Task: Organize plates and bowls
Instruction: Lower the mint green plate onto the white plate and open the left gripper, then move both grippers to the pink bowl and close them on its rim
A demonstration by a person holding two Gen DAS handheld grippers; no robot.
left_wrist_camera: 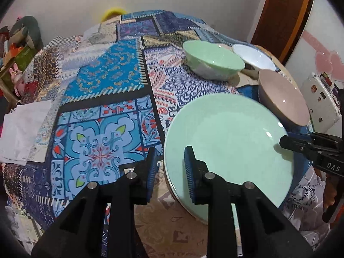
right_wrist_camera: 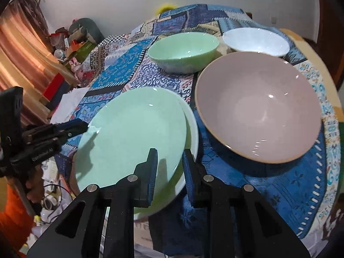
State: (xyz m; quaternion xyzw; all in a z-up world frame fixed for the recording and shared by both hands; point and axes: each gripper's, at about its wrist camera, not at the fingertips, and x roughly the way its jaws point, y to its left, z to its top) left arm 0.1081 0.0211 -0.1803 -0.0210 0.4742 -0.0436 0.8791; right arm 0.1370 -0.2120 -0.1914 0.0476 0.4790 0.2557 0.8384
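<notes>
A mint green plate [left_wrist_camera: 225, 142] [right_wrist_camera: 133, 137] lies a little off-centre on a white plate [right_wrist_camera: 193, 133] near the table's front edge. My left gripper [left_wrist_camera: 169, 167] [right_wrist_camera: 79, 128] straddles the green plate's left rim. One finger is over the plate and the other is outside it, and cloth shows between that pad and the rim. My right gripper [right_wrist_camera: 169, 167] [left_wrist_camera: 283, 144] sits narrow on the opposite rim, with the plate edges between its jaws. A pink bowl [right_wrist_camera: 258, 107] [left_wrist_camera: 283, 101], a green bowl [right_wrist_camera: 185, 49] [left_wrist_camera: 212, 62] and a white bowl [right_wrist_camera: 255, 39] [left_wrist_camera: 253, 57] stand behind.
A patchwork cloth [left_wrist_camera: 103, 116] covers the table. White paper [left_wrist_camera: 21, 129] lies at its left edge. A white box [left_wrist_camera: 322, 99] sits off to the right. Toys and boxes [right_wrist_camera: 71, 43] crowd the far left by a curtain.
</notes>
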